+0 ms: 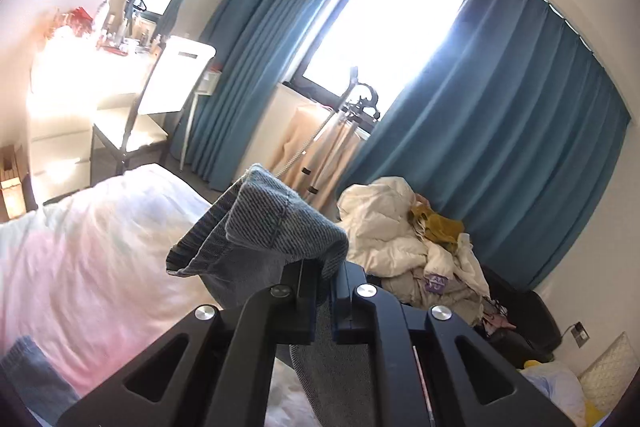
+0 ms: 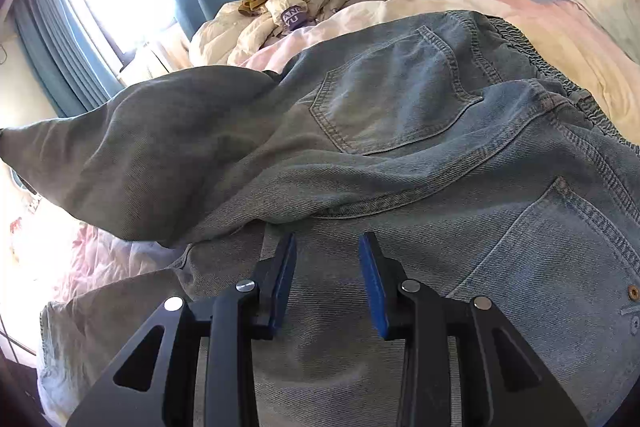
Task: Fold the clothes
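A pair of light blue jeans lies spread on the bed, back pockets up, waistband toward the far right. My right gripper is open just above the denim, below the pockets, holding nothing. One leg rises up off the bed to the left. My left gripper is shut on the jeans' leg end and holds it raised above the bed; the cloth drapes over the fingertips and hides them.
The bed has a white and pink quilt. A heap of cream and mustard clothes lies on its far side, also in the right wrist view. Blue curtains, a bright window, a tripod and a white chair stand beyond.
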Demonstrator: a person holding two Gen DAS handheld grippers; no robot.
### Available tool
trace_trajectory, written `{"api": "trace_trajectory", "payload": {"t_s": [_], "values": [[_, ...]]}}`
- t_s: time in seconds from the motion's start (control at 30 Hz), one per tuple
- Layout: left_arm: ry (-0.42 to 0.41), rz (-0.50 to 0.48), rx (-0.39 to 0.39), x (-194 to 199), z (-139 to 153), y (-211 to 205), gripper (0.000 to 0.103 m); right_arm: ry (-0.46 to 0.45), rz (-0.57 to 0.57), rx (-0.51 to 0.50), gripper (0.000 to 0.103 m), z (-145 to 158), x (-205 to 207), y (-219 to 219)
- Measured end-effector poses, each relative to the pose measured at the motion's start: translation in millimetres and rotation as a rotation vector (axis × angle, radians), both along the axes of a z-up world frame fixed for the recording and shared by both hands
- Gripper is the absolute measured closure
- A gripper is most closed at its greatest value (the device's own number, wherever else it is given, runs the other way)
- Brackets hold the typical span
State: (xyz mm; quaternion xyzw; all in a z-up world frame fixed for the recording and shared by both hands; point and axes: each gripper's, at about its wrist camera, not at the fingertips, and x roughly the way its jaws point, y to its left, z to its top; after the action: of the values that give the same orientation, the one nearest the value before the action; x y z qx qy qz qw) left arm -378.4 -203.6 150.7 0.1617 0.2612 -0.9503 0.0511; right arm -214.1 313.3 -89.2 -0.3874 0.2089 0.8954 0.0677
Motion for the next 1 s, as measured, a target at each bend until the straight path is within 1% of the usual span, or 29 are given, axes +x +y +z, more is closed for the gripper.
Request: {"api": "trace_trajectory", "payload": {"t_s": [0.1,0.23,0.33,0.43,0.57,0.67,0.73,0.8,0.93,1.0], "values": [[-0.031,0.057,-0.025,-2.0,3.4,-35.6,0.099,-0.009,0.020,0.033,0.070,-3.3,-3.2,-9.7],[-0.028,0.066,-0.057,4.5,-7.7,-67.7,0.099,-0.015,0.038,0.063,0.070,-7.3,-7.9,-19.5],[-0.069,0.077,-0.026,8.5,-35.4,-87.8,0.099,-0.023,0.047,0.066,0.070,-11.0,-11.5,-24.6],[-0.131,0.080,-0.025,16.0,-77.2,-96.5,0.099,-0.028,0.056,0.072,0.070,-15.4,-11.5,-29.7],[-0.226,0.104,0.037,31.6,-139.1,-114.1,0.099,-0.031,0.071,0.080,0.070,-16.3,-15.4,-34.6],[-0.273,0.124,0.087,44.9,-171.7,-126.6,0.099,-0.034,0.077,0.088,0.070,-17.7,-18.6,-32.3],[-0.300,0.125,0.126,47.8,-182.3,-130.9,0.099,-0.035,0.077,0.083,0.070,-17.9,-18.6,-30.8],[-0.316,0.123,0.161,50.1,-185.3,-131.6,0.099,-0.035,0.077,0.082,0.070,-18.1,-18.3,-31.5],[-0.365,0.138,0.185,62.6,-188.2,-127.1,0.099,-0.038,0.078,0.078,0.070,-17.9,-21.3,-30.4],[-0.400,0.149,0.222,74.6,-197.7,-128.0,0.099,-0.040,0.079,0.074,0.070,-17.5,-21.9,-29.4]]}}
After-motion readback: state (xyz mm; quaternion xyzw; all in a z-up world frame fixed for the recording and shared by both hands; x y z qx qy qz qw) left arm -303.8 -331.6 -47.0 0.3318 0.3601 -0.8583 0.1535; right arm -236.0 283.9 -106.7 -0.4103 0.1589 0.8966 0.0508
